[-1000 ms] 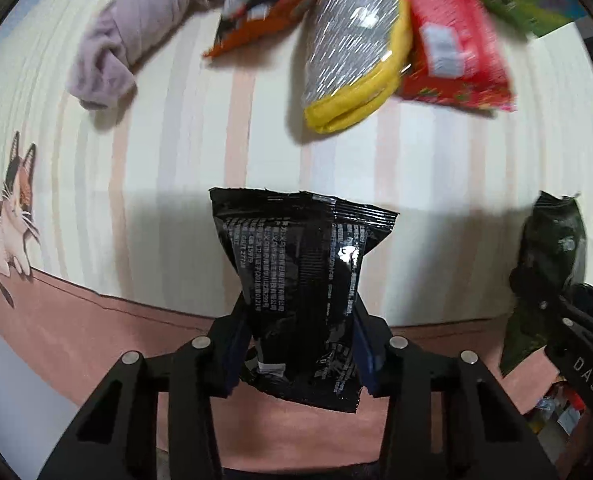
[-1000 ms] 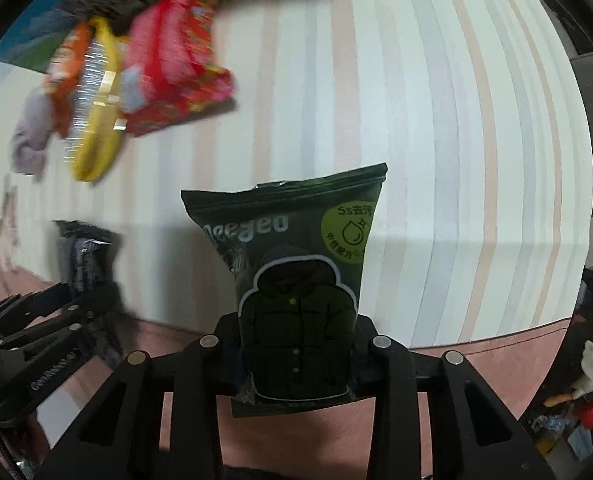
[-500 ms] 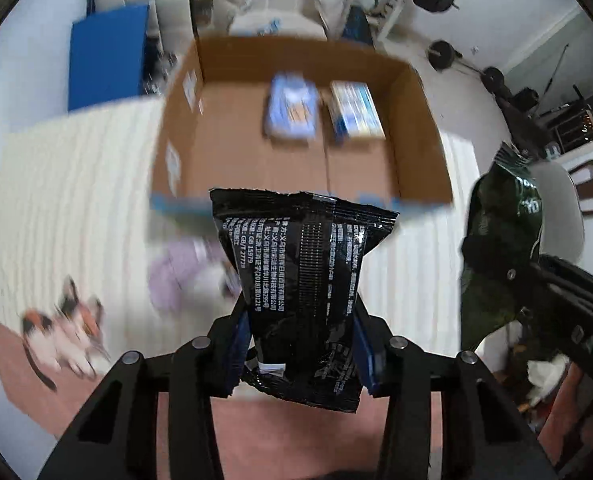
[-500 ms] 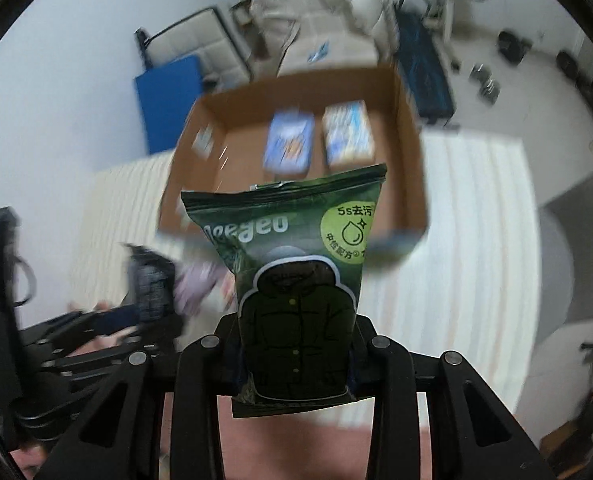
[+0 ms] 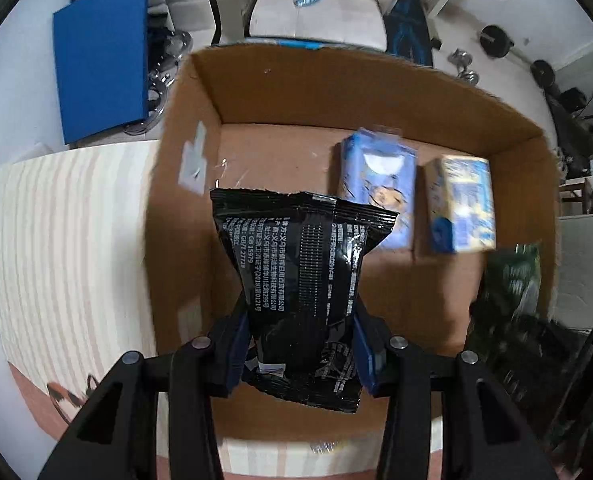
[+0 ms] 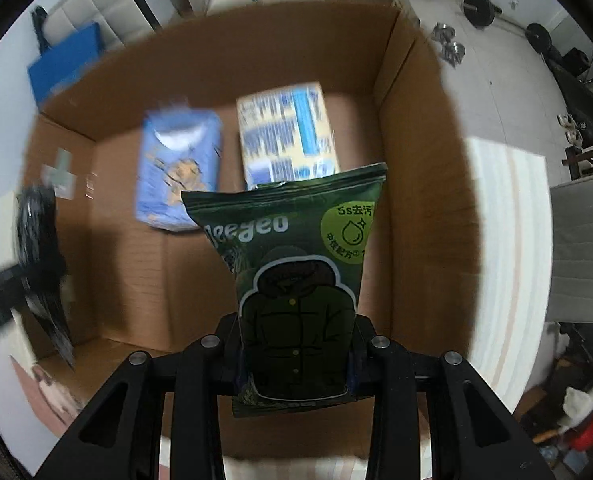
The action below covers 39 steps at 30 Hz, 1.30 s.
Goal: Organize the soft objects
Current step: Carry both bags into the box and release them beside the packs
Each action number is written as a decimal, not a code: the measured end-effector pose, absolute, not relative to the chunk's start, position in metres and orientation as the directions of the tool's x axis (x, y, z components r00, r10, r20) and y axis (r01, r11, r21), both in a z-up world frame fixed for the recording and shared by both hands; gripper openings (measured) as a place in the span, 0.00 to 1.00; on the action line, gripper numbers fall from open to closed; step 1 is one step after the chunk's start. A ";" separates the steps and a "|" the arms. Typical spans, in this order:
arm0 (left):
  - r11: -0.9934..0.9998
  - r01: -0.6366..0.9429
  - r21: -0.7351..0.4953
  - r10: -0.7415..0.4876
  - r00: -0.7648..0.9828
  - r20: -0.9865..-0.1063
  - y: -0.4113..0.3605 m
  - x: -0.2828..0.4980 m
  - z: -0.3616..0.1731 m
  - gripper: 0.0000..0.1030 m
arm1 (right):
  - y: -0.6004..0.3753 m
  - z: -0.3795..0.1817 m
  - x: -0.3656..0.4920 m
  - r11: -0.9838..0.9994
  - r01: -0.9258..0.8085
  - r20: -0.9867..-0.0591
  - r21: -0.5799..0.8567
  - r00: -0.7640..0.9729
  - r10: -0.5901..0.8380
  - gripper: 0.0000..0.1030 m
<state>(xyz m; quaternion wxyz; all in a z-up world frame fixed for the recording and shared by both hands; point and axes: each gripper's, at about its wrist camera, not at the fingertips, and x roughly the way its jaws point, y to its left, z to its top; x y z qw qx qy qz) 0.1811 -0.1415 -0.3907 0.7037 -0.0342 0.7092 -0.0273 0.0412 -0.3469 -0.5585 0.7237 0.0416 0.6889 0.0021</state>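
Note:
My left gripper (image 5: 300,344) is shut on a black packet (image 5: 300,280) and holds it above the left half of an open cardboard box (image 5: 200,92). My right gripper (image 6: 296,356) is shut on a dark green packet (image 6: 296,280) with a jacket drawing, held above the right half of the same box (image 6: 416,120). Two blue and white packs (image 5: 376,184) (image 5: 460,208) lie on the box floor; they also show in the right wrist view (image 6: 176,168) (image 6: 284,132). The green packet shows blurred at the right of the left wrist view (image 5: 512,280).
The box stands on a striped tablecloth (image 5: 68,240). A blue pad (image 5: 100,76) and a pale chair (image 5: 316,12) are behind the box. Gym weights (image 6: 480,8) lie on the floor at the far right.
Both grippers have moved forward from the table's pile of soft things to over the open box, which now fills both views. Each still holds its packet.

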 end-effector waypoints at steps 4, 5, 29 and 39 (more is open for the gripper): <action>0.998 -0.005 -0.061 -0.061 -0.060 -0.996 -0.146 0.210 -0.419 0.41 | -0.341 -0.588 0.040 0.998 0.050 -0.999 0.046 -0.019 0.047 0.36; 0.998 -0.012 -0.058 -0.059 -0.067 -0.996 -0.146 0.216 -0.424 0.41 | -0.339 -0.595 0.039 0.998 0.046 -0.998 0.045 -0.035 0.047 0.36; 0.999 0.009 -0.038 -0.035 -0.175 -0.984 -0.143 0.236 -0.436 0.47 | -0.333 -0.600 0.037 0.996 0.063 -0.992 0.069 -0.098 0.075 0.70; 0.999 0.013 -0.032 -0.033 0.019 -0.999 -0.138 0.183 -0.341 0.96 | -0.332 -0.540 0.029 0.997 0.038 -0.998 0.068 0.018 0.067 1.00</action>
